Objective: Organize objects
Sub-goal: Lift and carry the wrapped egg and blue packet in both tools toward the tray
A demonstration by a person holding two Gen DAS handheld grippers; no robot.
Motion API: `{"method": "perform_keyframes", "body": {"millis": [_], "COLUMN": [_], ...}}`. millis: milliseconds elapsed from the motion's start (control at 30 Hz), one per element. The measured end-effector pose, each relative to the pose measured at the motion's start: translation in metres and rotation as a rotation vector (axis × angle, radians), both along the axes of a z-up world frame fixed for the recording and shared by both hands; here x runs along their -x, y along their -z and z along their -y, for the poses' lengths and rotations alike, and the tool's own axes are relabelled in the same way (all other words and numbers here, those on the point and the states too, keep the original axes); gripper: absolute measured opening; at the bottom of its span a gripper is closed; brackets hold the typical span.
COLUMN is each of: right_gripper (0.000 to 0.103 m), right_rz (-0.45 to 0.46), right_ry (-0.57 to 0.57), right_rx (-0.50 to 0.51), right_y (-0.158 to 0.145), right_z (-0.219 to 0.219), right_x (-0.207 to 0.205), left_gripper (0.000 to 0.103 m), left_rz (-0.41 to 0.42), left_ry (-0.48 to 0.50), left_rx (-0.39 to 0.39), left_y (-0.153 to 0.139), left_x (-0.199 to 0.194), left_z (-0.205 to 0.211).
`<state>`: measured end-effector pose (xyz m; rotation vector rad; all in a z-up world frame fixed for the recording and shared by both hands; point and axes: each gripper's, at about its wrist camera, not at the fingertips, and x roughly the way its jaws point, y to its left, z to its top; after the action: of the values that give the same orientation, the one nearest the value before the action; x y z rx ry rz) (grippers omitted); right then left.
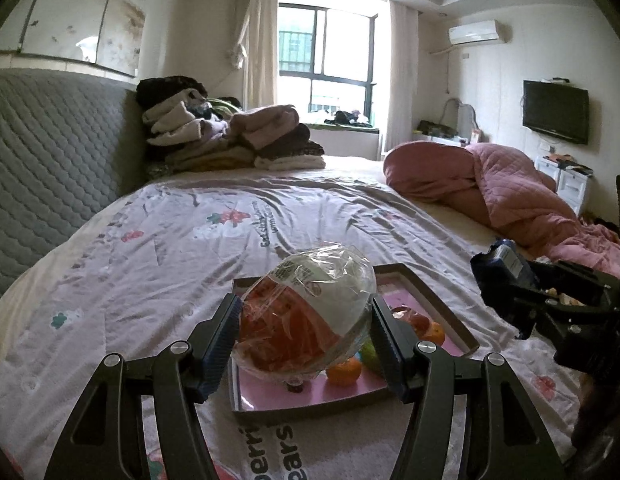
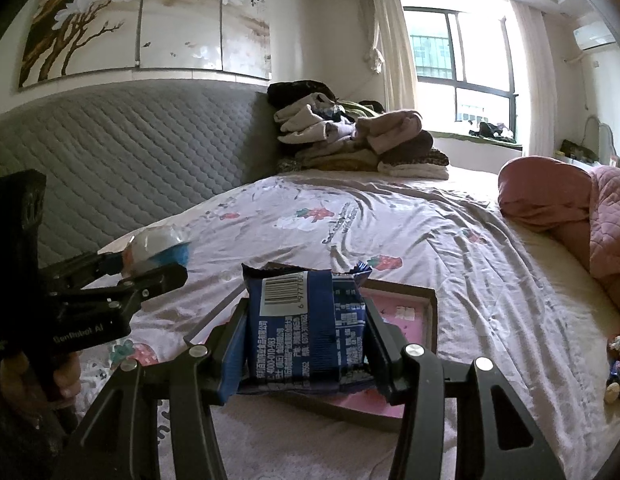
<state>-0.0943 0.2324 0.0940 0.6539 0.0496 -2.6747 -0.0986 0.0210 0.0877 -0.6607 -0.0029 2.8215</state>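
Note:
My left gripper [image 1: 305,336] is shut on a round snack wrapped in clear crinkly plastic [image 1: 310,312], orange and white inside, held above a shallow brown tray with a pink floor [image 1: 269,396]. Small oranges [image 1: 344,372] and other fruit lie in the tray. My right gripper [image 2: 305,344] is shut on a dark blue snack packet [image 2: 305,328] with a barcode, above the same tray [image 2: 430,304]. In the left wrist view the right gripper [image 1: 506,280] shows at the right edge with the blue packet [image 1: 506,258]. The right wrist view has the left gripper [image 2: 157,260] at its left edge.
The tray rests on a bed with a pale printed sheet [image 1: 157,256]. A grey quilted headboard [image 2: 121,152] runs along the left. Folded clothes [image 1: 233,136] are piled at the far end, a pink quilt [image 1: 510,196] lies at the right. Small wrapped items [image 2: 618,364] lie near the bed's right edge.

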Motion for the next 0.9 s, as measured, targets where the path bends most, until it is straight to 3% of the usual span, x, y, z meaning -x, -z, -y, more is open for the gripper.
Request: {"method": "perform_keyframes", "body": {"millis": [900], "right_gripper": [0.052], "right_rz": [-0.066], "right_ry": [0.058], "right_rx": [0.030], "right_y": [-0.016], "right_z": [-0.021], "right_x": [0.027], "left_gripper": [0.065], "left_rz": [-0.008], "left_ry": [-0.043], "left_rx": [-0.005], "left_y": [-0.001], "left_x": [0.037], "left_z": [0.008]}}
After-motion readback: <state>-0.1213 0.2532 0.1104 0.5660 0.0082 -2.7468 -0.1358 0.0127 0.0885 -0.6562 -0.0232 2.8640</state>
